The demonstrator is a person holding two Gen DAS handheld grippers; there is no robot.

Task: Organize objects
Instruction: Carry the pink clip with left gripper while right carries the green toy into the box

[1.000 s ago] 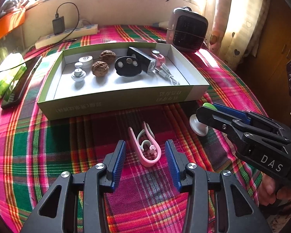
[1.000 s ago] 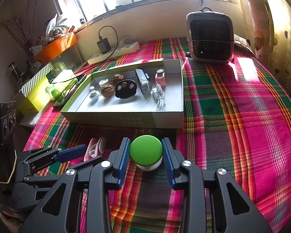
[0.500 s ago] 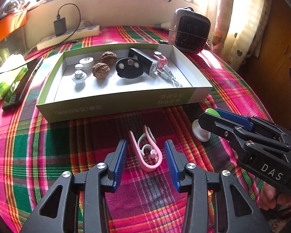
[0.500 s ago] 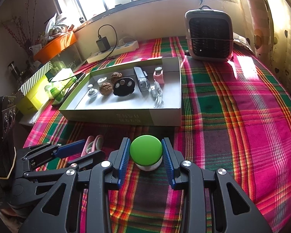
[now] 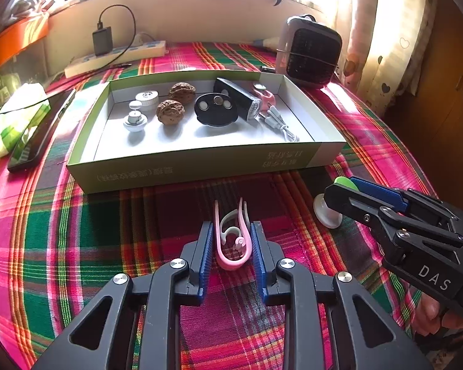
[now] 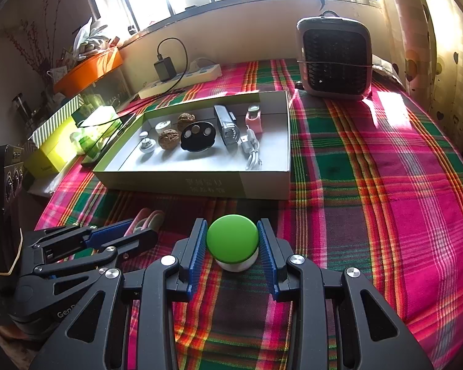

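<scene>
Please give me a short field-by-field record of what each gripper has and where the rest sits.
left gripper: jaws just closed onto pink U-shaped plastic clip, on the plaid tablecloth
right gripper: shut on green-domed white-based button
shallow green cardboard box: behind both, holding two brown walnuts, black oval disc, white cable

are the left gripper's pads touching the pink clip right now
Touching. In the left wrist view both blue pads of the left gripper press the sides of the pink clip, whose arms are squeezed nearly parallel, with no gap either side.
</scene>
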